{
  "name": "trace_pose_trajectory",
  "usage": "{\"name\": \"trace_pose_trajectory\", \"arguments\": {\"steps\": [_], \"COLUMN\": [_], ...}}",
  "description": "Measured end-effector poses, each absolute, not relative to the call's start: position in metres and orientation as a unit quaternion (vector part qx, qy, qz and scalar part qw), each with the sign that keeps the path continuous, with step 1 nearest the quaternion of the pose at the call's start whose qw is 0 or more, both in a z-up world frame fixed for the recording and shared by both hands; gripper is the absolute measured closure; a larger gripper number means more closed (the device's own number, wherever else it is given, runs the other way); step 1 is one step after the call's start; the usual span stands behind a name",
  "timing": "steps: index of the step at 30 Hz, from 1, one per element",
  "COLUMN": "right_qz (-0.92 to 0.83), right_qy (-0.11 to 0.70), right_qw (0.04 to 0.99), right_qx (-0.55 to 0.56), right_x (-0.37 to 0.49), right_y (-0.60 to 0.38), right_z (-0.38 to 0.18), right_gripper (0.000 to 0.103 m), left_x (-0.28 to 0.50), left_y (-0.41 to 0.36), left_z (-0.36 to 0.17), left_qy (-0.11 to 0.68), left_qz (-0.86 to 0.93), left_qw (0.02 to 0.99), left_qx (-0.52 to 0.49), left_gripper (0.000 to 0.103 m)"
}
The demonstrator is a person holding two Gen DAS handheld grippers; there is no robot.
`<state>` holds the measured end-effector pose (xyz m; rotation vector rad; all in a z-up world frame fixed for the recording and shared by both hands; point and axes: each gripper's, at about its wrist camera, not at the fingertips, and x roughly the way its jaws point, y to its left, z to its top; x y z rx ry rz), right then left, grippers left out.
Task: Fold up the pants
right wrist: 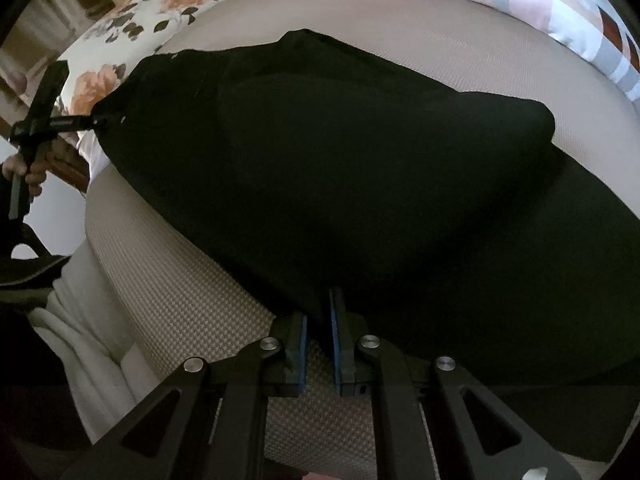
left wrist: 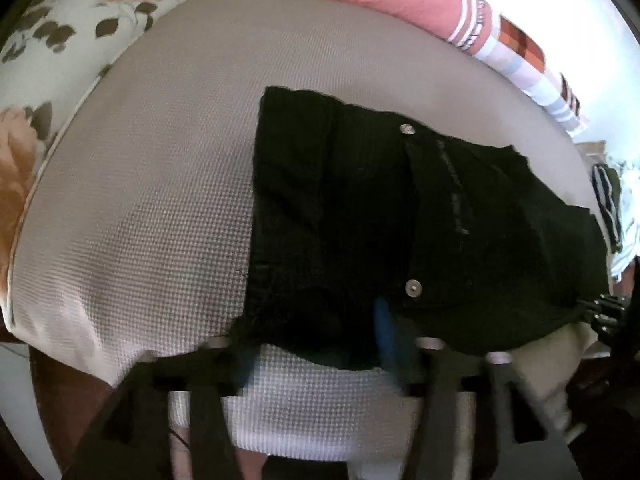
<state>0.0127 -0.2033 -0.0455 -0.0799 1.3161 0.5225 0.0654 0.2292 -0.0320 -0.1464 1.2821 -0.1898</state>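
Broadly, black pants (right wrist: 340,168) lie lengthwise across the beige waffle-weave bedspread (left wrist: 152,200), running from left gripper (left wrist: 320,364) at the waistband to right gripper (right wrist: 318,344). Left's jaws gape, fabric loose between; right pinches the near edge.

Dim fisheye views, blown-out upper right, blurred lower edge.

Bed (left wrist: 140,200) surface bare left of black pants (left wrist: 400,220), open passage there. Floral pillow (left wrist: 60,40) blocks the far-left corner; pink striped pillow (left wrist: 420,0) lines the far edge. Pants (right wrist: 340,180) cover the bed's right part.
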Motion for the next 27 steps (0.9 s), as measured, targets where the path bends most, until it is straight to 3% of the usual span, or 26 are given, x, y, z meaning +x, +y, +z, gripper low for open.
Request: {"name": "trace_pose_trajectory", "arguments": {"steps": [1, 7, 12, 20, 27], "right_qz": [0.239, 0.231, 0.223, 0.214, 0.209], "right_qy": [0.603, 0.596, 0.592, 0.585, 0.575], "right_qw": [0.761, 0.769, 0.774, 0.782, 0.791], "right_qx": [-0.035, -0.022, -0.011, 0.008, 0.015], "right_x": [0.012, 0.011, 0.013, 0.017, 0.021], "right_y": [-0.203, -0.206, -0.207, -0.213, -0.215], "right_z": [-0.045, -0.044, -0.042, -0.034, -0.027], "right_gripper": [0.093, 0.091, 0.09, 0.087, 0.087], "left_x": [0.063, 0.045, 0.026, 0.019, 0.02], "left_y": [0.23, 0.221, 0.164, 0.017, -0.07], "left_z": [-0.028, 0.003, 0.023, -0.002, -0.033], "left_qy": [0.59, 0.558, 0.506, 0.488, 0.489], "left_qz": [-0.083, -0.066, -0.149, -0.338, -0.4], "left_qw": [0.801, 0.827, 0.848, 0.797, 0.763], "left_qx": [-0.061, -0.005, 0.043, 0.106, 0.135], "left_gripper": [0.026, 0.026, 0.026, 0.026, 0.026]}}
